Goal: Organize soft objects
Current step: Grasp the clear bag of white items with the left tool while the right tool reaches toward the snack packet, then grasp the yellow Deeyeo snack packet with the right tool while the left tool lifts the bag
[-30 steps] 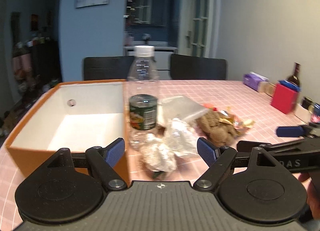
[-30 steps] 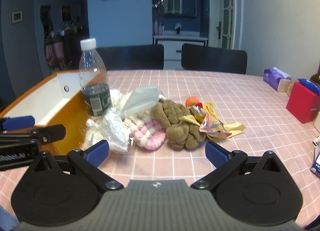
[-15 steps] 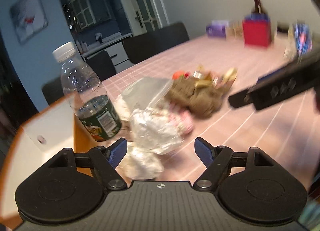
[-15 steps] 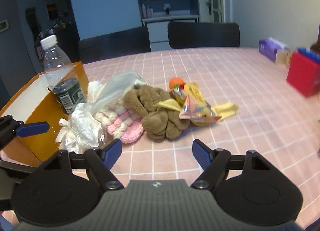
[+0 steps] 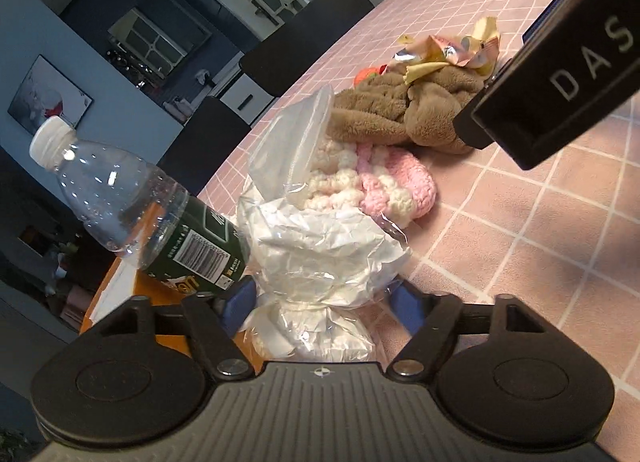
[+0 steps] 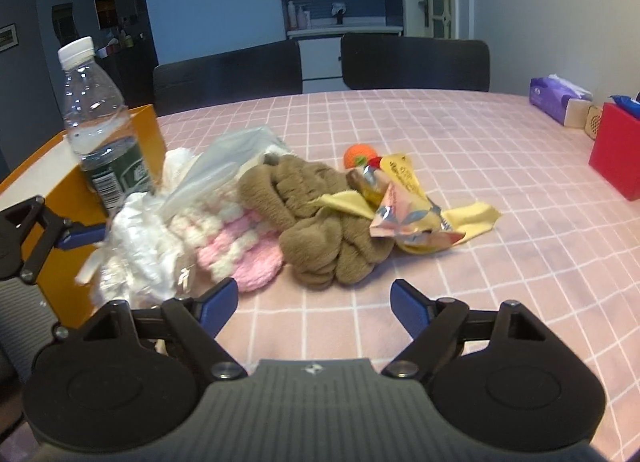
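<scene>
A crumpled clear bag of white stuff [image 5: 320, 254] lies beside the orange box [image 6: 52, 198]. My left gripper [image 5: 322, 300] is rolled to one side and straddles the bag, its jaws closing on the bag's sides. Behind the bag lie a pink and cream knitted piece [image 5: 392, 186], a clear zip bag [image 5: 296, 150] and a brown plush [image 5: 400, 110]. My right gripper [image 6: 314, 304] hovers over bare tablecloth just short of the brown plush [image 6: 320, 222], jaws opening, nothing between them. A snack wrapper [image 6: 400, 210], a yellow cloth [image 6: 476, 218] and an orange ball [image 6: 358, 156] lie past the plush.
A plastic bottle [image 6: 100, 126] stands against the orange box, close to the left finger [image 6: 80, 236]. A red box [image 6: 616, 166] and a purple tissue pack [image 6: 556, 98] sit at the far right. Two dark chairs [image 6: 416, 62] stand behind the pink checked table [image 6: 480, 282].
The left gripper rolled sideways, dropped toward the pile and now has the white bag between its narrowing fingers. The right gripper came lower and nearer to the brown plush.
</scene>
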Motion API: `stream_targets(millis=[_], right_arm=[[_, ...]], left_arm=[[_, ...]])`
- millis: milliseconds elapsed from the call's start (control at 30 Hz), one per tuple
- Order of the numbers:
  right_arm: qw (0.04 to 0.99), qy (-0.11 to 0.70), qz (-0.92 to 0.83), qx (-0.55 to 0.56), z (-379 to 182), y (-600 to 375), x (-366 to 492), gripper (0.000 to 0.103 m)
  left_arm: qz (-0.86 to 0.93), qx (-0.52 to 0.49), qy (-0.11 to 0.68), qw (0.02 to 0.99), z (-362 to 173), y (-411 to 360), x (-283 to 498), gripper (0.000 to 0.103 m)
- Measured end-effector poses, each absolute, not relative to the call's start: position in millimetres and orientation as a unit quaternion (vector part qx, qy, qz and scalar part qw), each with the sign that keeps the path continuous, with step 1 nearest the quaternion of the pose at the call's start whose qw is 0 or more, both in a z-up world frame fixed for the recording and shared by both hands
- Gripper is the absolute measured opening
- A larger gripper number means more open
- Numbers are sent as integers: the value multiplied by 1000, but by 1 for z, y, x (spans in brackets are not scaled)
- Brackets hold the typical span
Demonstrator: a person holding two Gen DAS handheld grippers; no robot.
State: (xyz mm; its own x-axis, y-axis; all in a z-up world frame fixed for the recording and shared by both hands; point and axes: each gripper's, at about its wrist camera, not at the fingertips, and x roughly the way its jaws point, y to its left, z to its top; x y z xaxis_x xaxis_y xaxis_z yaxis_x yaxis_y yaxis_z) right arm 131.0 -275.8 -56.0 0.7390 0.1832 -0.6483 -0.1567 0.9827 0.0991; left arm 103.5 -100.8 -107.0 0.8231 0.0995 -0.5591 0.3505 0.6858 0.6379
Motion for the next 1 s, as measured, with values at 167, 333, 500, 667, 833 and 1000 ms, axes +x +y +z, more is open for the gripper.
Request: stream_targets(millis=[167, 333, 500, 667, 833, 1000], right_arm=[[934, 345, 94, 6, -63, -274, 137, 80], [935, 337, 106, -10, -60, -267, 137, 76], [932, 343, 120, -10, -32, -277, 131, 74], [918, 377, 113, 40, 8, -305, 125, 74], [918, 377, 114, -42, 33, -309, 137, 74], [911, 382, 128, -89, 8, -305, 191, 68]], left_arm=[[-69, 356, 286, 887, -102, -92, 108, 58], [-70, 304, 284, 907, -86, -83, 99, 53], [-105, 188, 287, 933, -41, -61, 83, 53], [-136, 136, 275, 942, -4, -51, 80, 53], [-158, 116, 274, 942, 0, -56, 97, 53], [-168, 95, 273, 942, -6, -61, 113, 53]])
